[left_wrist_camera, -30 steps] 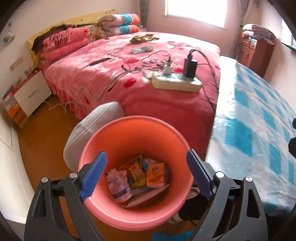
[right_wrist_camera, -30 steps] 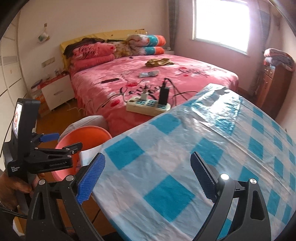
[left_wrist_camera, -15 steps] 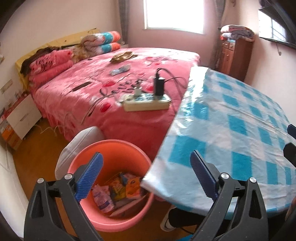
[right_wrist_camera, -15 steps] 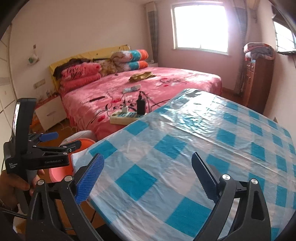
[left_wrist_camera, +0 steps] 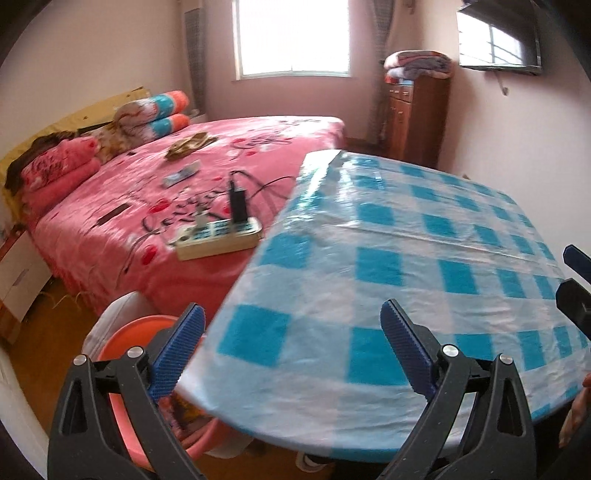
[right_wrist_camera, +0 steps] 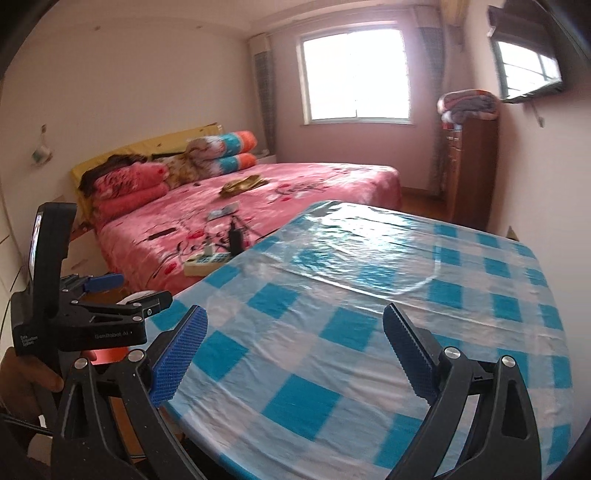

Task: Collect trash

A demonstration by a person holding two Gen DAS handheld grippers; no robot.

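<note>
A bed [left_wrist_camera: 207, 173] with a pink floral cover fills the far left of the room, under a bright window [right_wrist_camera: 354, 74]. Folded pink and striped quilts [right_wrist_camera: 221, 147] are stacked at its head.

Nearer, the counter [left_wrist_camera: 406, 258] is covered with a glossy cloth of blue and white checks; its top is bare in both views. A brown wooden cabinet [left_wrist_camera: 417, 114] stands against the far wall with a folded blanket [left_wrist_camera: 417, 62] on top, and a dark flat screen [left_wrist_camera: 498, 33] hangs on the wall to its right.

The orange trash bucket [left_wrist_camera: 122, 354] sits on the wooden floor at the lower left, between the bed and the counter, partly hidden under the counter's edge and behind the tongs. Colourful wrappers [left_wrist_camera: 181, 406] show inside it, blurred.

The left tongs [left_wrist_camera: 291, 350] hover over the near edge of the counter, jaws spread wide with nothing between them. The right tongs [right_wrist_camera: 291, 350] hover over the counter too, likewise wide and empty. In the right wrist view a hand [right_wrist_camera: 22, 380] grips the left tool's handle at the far left.

On the bed's near corner lies a beige power strip [left_wrist_camera: 218, 238] with a black charger [left_wrist_camera: 238, 203] plugged in. Further back lie a crumpled olive cloth [left_wrist_camera: 188, 146] and a small pale packet [left_wrist_camera: 181, 175].
</note>
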